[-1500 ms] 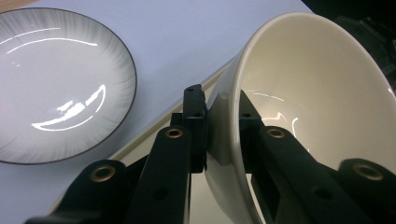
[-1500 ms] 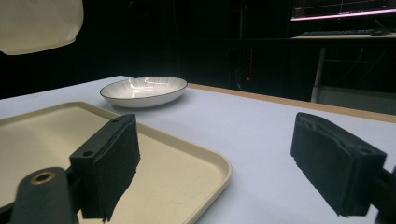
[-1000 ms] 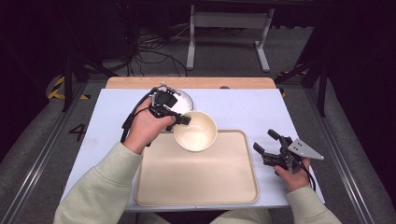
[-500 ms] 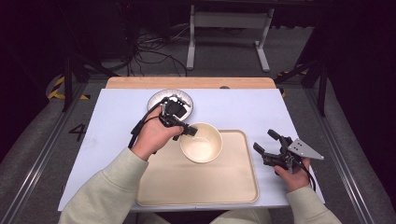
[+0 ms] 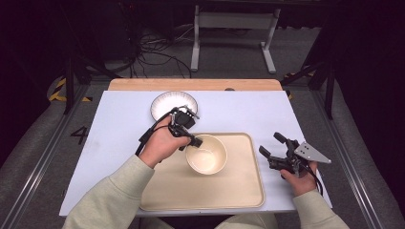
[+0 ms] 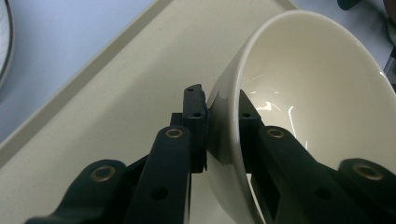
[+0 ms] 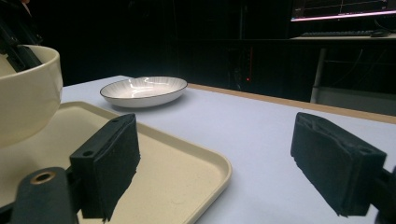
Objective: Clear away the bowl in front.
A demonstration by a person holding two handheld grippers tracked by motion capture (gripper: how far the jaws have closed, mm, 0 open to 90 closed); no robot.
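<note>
From the high view I have the left gripper (image 5: 189, 138) clamped on the rim of the cream bowl (image 5: 206, 153), which sits over the far left part of the beige tray (image 5: 239, 191). In the left gripper view the hold is plain: one jaw presses against the outside of the bowl's (image 6: 322, 93) wall and the other sits inside it, so the jaws are closed tight on the rim with the thin wall between them. The bowl looks empty, its glossy inside catching the light, and it appears tilted in that view, with the tray's (image 6: 116, 93) floor beneath and beside it; I cannot tell whether its base touches the tray. My right gripper (image 5: 276, 151) is off to the right, just beyond the tray's right edge, held above the pale blue desk (image 5: 248, 109). Its jaws stand wide apart with nothing between them, and in the right gripper view I look out between them across the tray's (image 7: 196, 163) corner to the desk (image 7: 261, 140). A white plate (image 5: 165, 102) with a dark rim and ribbed inside lies on the desk beyond the tray, toward the far left, well apart from the bowl; the same plate (image 7: 144, 91) shows low and flat in the right gripper view, with the bowl (image 7: 25, 98) at the left edge.
</note>
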